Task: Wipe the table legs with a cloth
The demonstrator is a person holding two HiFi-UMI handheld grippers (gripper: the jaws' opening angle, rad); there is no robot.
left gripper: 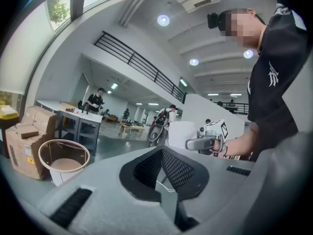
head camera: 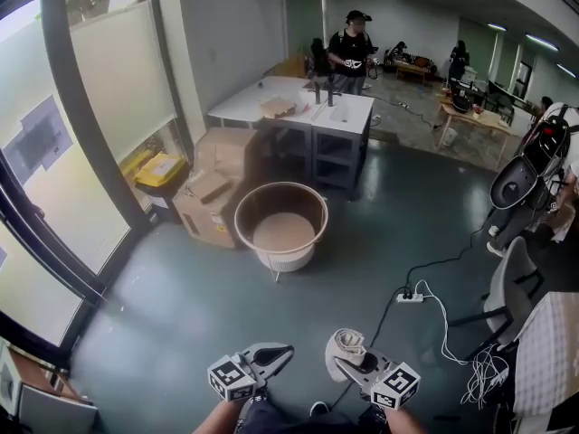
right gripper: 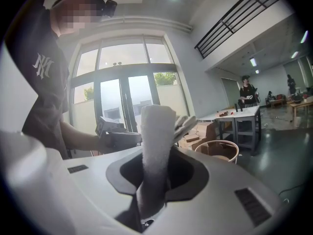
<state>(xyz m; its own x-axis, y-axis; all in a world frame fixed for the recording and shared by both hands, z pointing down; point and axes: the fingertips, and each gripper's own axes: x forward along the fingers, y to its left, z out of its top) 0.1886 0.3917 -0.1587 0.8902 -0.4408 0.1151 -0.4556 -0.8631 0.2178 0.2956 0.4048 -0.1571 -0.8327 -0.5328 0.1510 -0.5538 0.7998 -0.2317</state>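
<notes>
Right gripper (head camera: 347, 363) is clamped on the rolled cloth (head camera: 345, 344), which stands up from between its jaws. Just beside it, the left gripper (head camera: 284, 353) has its jaws together, holding nothing. Well apart, beyond a tub (head camera: 281, 227), stands the table (head camera: 242, 107).

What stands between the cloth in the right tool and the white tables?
In the head view, a round brown tub on a white base stands between the cloth and the white tables; otherwise bare floor.
</notes>
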